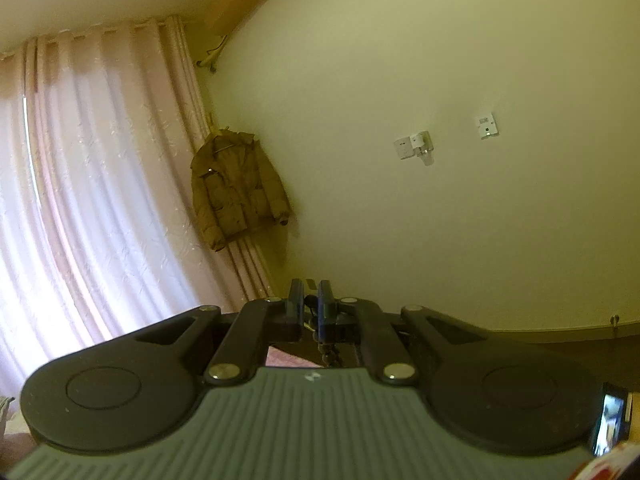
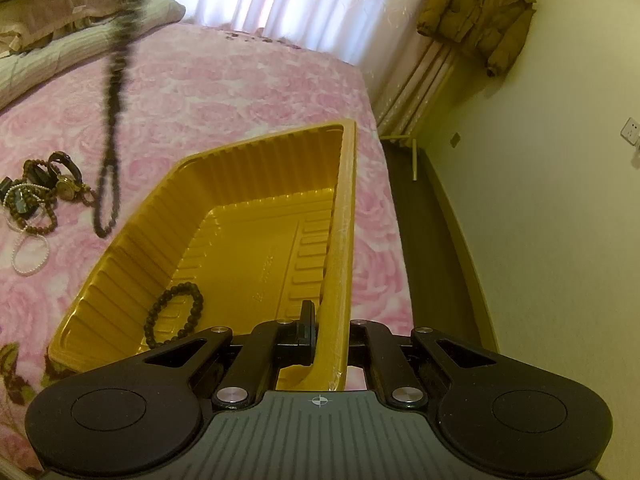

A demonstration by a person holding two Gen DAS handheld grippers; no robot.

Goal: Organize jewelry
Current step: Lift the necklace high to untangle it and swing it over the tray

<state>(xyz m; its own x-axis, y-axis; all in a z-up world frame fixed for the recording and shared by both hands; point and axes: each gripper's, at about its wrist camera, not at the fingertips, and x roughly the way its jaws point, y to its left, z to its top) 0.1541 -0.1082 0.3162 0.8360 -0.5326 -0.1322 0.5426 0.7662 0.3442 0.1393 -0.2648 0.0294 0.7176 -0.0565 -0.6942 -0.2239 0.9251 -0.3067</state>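
Observation:
My left gripper [image 1: 311, 300] points almost level at the wall, its jaws shut on a dark bead necklace [image 1: 326, 354] that dangles below the fingers. In the right wrist view that necklace [image 2: 114, 92] hangs blurred from the top of the picture, its loop end just above the bedspread, left of the tray. My right gripper [image 2: 322, 328] is shut on the near right rim of a yellow plastic tray [image 2: 224, 184]. A dark bead bracelet [image 2: 174, 316] lies inside the tray. A heap of jewelry [image 2: 36, 196] with a watch and a pearl strand [image 2: 28, 256] rests on the bed at the left.
The tray sits on a pink rose-patterned bedspread [image 2: 240, 76], close to its right edge, with dark floor [image 2: 424, 220] beyond. Pillows [image 2: 60, 20] lie at the far left. A curtain [image 1: 100, 184] and a hanging brown jacket [image 1: 236, 188] are behind.

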